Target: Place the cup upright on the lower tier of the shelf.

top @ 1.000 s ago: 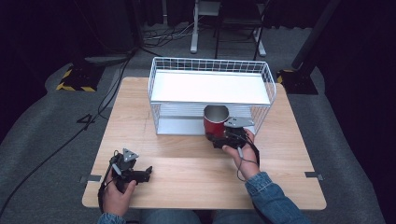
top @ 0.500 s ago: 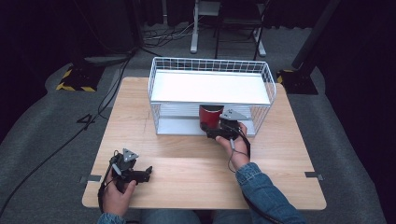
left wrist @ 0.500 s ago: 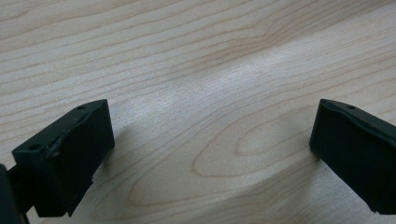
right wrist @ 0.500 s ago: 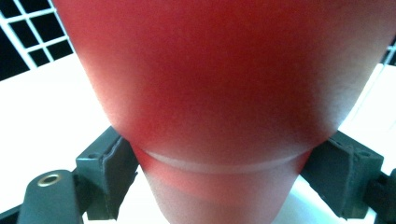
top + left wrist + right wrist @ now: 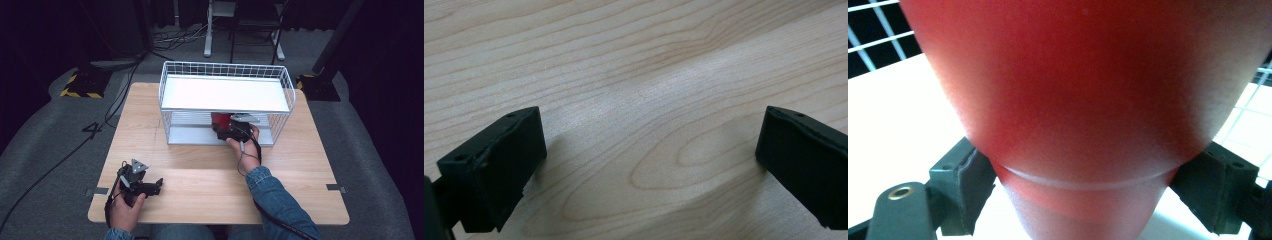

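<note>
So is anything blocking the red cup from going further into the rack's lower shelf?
Nothing visible does. The right gripper holds the red cup at the open front of the rack, under its top shelf. The white lower shelf beside the cup looks bare; directly behind it is hidden.

The red cup (image 5: 220, 120) sits in the lower level of the white wire rack (image 5: 172, 82), under the rack's white shelf, toward the middle and slightly right. From above only part of its red side shows below the shelf's front edge. In the right gripper view the cup (image 5: 1083, 95) has a smooth, matte red wall with a faint seam running round it, and it is pinched between two black jaws pressing its left and right sides.
</note>
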Demonstrator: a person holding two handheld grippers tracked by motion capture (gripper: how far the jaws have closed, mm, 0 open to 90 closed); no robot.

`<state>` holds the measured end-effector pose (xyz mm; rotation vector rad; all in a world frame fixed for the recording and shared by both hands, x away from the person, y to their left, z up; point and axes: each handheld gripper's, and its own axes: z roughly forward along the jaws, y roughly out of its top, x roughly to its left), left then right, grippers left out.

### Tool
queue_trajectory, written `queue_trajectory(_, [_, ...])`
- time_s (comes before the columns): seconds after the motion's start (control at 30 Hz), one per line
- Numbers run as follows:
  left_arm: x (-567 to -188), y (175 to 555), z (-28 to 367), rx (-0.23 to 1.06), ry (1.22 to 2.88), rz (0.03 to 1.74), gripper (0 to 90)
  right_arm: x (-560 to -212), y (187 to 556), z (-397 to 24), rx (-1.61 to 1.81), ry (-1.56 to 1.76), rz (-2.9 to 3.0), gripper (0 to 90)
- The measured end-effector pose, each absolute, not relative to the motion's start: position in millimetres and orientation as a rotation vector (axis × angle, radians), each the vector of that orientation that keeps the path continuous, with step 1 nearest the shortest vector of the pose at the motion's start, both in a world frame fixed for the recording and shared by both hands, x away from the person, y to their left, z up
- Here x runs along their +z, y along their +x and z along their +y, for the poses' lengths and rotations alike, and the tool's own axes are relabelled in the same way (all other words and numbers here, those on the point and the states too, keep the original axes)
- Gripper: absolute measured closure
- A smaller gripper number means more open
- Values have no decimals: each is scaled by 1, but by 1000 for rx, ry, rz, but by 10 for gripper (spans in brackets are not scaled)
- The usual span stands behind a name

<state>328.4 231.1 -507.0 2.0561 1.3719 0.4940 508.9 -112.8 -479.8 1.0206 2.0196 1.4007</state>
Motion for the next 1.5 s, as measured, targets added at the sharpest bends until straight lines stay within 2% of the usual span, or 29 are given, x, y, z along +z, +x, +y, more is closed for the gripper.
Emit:
queue_trajectory(0.33, [-507, 328, 231, 494, 2056, 1372, 1, -494, 521, -118, 1380, 1103, 2035, 173])
queue_trajectory(1.17, [-507, 328, 231, 494, 2056, 1372, 1, -487, 522, -118, 1347, 1048, 2052, 152])
queue_trajectory(1.5, [-507, 330, 231, 490, 2059, 1368, 1, -484, 511, -128, 1318, 1053, 2071, 157])
